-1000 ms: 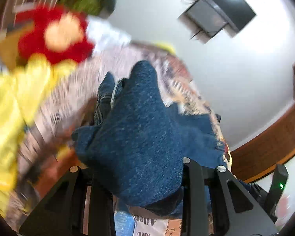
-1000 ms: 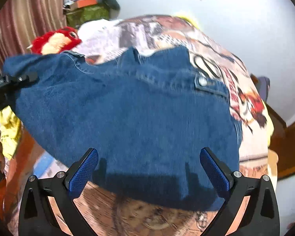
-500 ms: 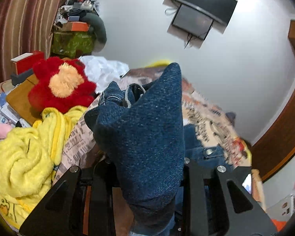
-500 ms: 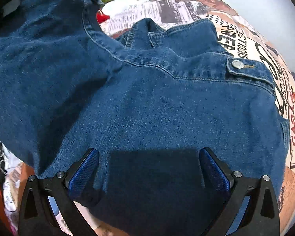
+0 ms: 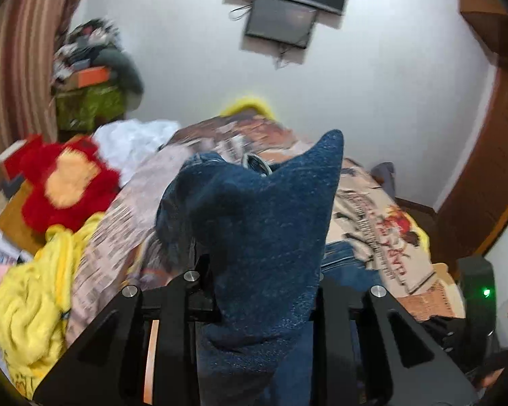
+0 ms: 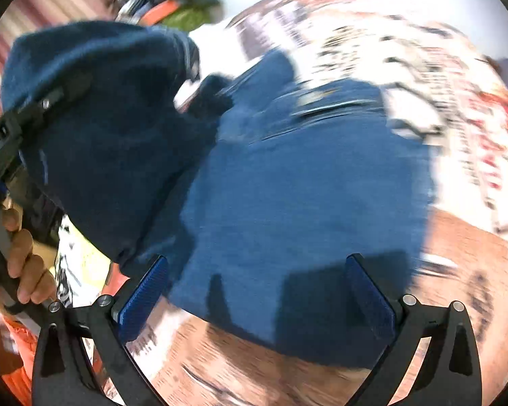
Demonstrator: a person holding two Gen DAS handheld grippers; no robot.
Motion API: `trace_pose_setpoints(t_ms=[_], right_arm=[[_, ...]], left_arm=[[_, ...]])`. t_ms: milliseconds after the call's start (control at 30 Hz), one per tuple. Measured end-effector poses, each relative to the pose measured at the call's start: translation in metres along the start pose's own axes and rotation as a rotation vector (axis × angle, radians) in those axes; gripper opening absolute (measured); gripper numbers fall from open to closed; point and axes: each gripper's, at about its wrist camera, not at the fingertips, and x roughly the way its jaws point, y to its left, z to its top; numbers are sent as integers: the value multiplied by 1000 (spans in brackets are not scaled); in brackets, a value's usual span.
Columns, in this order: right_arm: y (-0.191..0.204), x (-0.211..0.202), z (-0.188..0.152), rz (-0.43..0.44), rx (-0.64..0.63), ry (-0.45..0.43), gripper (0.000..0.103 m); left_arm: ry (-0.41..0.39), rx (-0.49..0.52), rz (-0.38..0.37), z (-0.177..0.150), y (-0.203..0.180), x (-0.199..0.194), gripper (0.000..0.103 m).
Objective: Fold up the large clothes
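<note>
My left claw (image 5: pixel 257 287) is clamped on a bunch of the blue denim jacket (image 5: pixel 264 237). The cloth is squeezed between the two black fingers (image 5: pixel 189 304) and sticks up past them in a tall point, so it blocks much of that camera's view. From the right wrist camera I can see this same claw at the left edge, with the lifted part of the jacket draped over it and a hand (image 6: pixel 23 270) gripping its handle.

My right claw (image 6: pixel 257 291) is wide apart and holds nothing. Its blue pads (image 6: pixel 145 294) sit on either side of the near edge of the jacket, above the cloth. I cannot tell if they touch it.

The rest of the jacket lies spread flat on the bed (image 6: pixel 457 253), which has a cover with pictures and big letters printed on it. A pocket flap with a metal button (image 6: pixel 325 105) shows on the flat part, but it is blurry.

Left of the bed there is a red fluffy toy (image 5: pixel 67 182) and a yellow fluffy blanket (image 5: pixel 34 297) in a heap. A white cloth (image 5: pixel 135 142) lies behind the toy. A dark screen (image 5: pixel 288 3) hangs high on the white wall. A striped curtain (image 5: pixel 20 61) hangs at the far left.
</note>
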Motion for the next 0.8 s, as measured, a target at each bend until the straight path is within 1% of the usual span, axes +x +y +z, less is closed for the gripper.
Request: trace_pose_setpoints(t_ms=[100,233,267,333,467,567,600,700,800], right_arm=[[-33,-32,-6,-44,48,-54,103],[-69,-68,-28,-86,126,-90,103],[-78,-77,-36,-93,145,-97,103],[-89,-88,-49,-106,177,-105,103],[-105,-110,-76,-123,225,-120,103],[-109,-114,-88,-132,239,-121,103],[-111,-116,-92,-136,241,-122,103],[-112,-118,-104,-145,244,-126,103],[-110,-123,-112,-138,253,-132,103]], left_arm=[[-22,54,-56,6,-36,0,25],[-15,162,-121,0,-89,6,25],[1,212,-133,-7,-107,11,25],[40,285,-151,-20,-130,20,25],[143,433,-185,-58,-162,34,25],[216,519,-192,-88,-170,41,25],[235,530,-192,-94,-171,42,25],[304,544,-193,-112,-165,47,26],[332,533,-200,-123,-158,44,30]])
